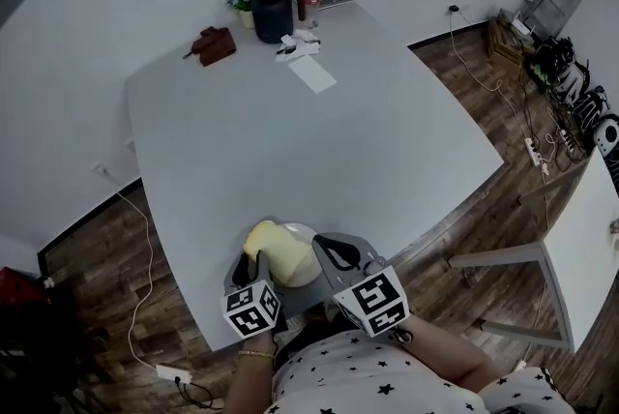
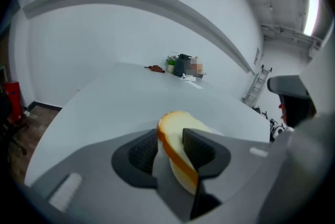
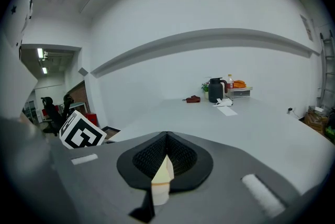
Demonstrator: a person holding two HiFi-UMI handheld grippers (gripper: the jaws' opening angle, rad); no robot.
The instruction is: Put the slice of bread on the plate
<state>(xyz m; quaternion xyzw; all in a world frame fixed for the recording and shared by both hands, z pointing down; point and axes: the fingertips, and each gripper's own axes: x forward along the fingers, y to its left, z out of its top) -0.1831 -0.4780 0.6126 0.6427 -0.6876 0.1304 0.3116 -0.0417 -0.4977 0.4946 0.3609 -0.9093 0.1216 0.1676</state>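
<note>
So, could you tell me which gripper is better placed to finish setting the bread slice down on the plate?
Probably left. The left gripper has its jaws apart on either side of the bread slice, which stands on edge at the plate. The right gripper has its jaws together beside it.

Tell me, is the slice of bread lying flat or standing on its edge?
On edge, leaning: the slice of bread stands between the left gripper's jaws, crust edge facing the camera.

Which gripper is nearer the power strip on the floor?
Left. In the head view the left gripper is just up and right of the power strip; the right gripper sits beyond it, farther right.
</note>
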